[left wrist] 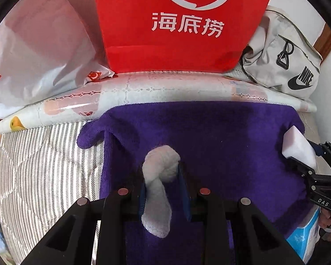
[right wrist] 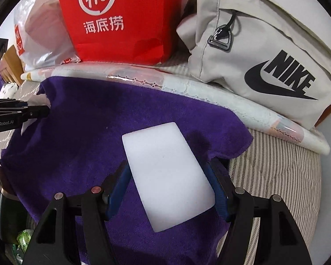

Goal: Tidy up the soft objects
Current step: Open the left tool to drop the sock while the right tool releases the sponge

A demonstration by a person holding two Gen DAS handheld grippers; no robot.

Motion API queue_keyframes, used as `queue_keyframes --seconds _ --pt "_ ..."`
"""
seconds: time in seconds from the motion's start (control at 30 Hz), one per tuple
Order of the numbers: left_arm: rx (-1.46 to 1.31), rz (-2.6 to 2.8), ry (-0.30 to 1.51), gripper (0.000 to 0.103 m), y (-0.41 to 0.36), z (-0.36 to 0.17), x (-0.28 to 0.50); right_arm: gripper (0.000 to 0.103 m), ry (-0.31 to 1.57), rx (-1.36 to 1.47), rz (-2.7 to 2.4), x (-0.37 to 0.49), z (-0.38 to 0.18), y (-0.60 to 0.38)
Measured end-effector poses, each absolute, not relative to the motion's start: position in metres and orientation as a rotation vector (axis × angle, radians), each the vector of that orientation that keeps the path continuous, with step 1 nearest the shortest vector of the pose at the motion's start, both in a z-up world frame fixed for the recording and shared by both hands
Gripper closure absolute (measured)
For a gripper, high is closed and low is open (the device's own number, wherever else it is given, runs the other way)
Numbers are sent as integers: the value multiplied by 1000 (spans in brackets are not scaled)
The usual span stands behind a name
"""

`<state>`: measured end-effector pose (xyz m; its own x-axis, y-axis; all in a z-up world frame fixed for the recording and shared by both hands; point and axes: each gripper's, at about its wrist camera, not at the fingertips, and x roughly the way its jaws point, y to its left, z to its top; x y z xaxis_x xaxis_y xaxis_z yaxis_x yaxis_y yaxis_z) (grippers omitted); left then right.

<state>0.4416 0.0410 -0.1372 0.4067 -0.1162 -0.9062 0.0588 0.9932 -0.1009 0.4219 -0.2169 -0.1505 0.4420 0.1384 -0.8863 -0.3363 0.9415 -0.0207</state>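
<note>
A purple towel (left wrist: 220, 145) lies spread on the striped bed; it also shows in the right wrist view (right wrist: 94, 128). My left gripper (left wrist: 162, 176) is shut on a grey-white folded sock (left wrist: 159, 190) and holds it over the towel. My right gripper (right wrist: 168, 176) is shut on a white rectangular sponge (right wrist: 165, 172) above the towel's right part. In the left wrist view the right gripper (left wrist: 307, 161) with the sponge (left wrist: 298, 148) is at the towel's right edge. In the right wrist view the left gripper (right wrist: 40, 110) is at the towel's far left.
A red paper bag (left wrist: 178, 26) stands behind the towel, a white plastic bag (left wrist: 39, 50) to its left, a beige Nike bag (right wrist: 264, 55) to its right. A rolled patterned mat (left wrist: 143, 90) lies along the towel's far edge. The striped quilt (left wrist: 43, 170) surrounds the towel.
</note>
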Motion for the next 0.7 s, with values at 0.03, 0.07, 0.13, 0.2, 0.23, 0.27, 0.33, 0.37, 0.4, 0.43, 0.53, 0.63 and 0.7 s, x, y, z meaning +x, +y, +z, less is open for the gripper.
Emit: queue_keyframes --seconds 0.03,0.07,0.13,0.2,0.23,0.27,0.33,0.37,0.4,0.43,0.53,0.63,0.7 --pt "-57 -109 1149 77 40 -139 443 36 1079 -205 294 423 -152 -217" --pt "-56 -107 1154 77 40 -140 444 36 1089 -205 292 424 -154 -218" --pt "-63 -116 1156 77 38 -142 446 36 1106 -204 283 426 -156 -218" --pt "-69 -121 1156 77 37 -143 448 36 1110 -210 286 427 -157 -217" --pt "-67 -122 1156 77 37 -143 449 36 1111 -214 286 428 -158 -217" --pt "-67 -123 1157 77 37 -143 449 35 1112 -216 285 429 -159 -214" --pt "-77 -126 1167 76 38 -145 451 34 1119 -213 293 431 -160 -214" --pt "-86 -133 1181 73 38 -147 452 33 1121 -212 298 431 -161 -214" --pt "-97 -145 1187 68 39 -148 454 31 1123 -209 301 431 -161 -215" --pt "-109 -159 1185 64 40 -147 453 28 1129 -208 307 432 -161 -215" --pt "-128 -171 1156 43 43 -139 451 25 1130 -225 320 432 -162 -213" --pt "-117 -158 1139 42 44 -131 446 25 1110 -274 310 429 -160 -210" --pt "-116 -148 1145 42 45 -127 443 24 1113 -272 309 428 -159 -211"
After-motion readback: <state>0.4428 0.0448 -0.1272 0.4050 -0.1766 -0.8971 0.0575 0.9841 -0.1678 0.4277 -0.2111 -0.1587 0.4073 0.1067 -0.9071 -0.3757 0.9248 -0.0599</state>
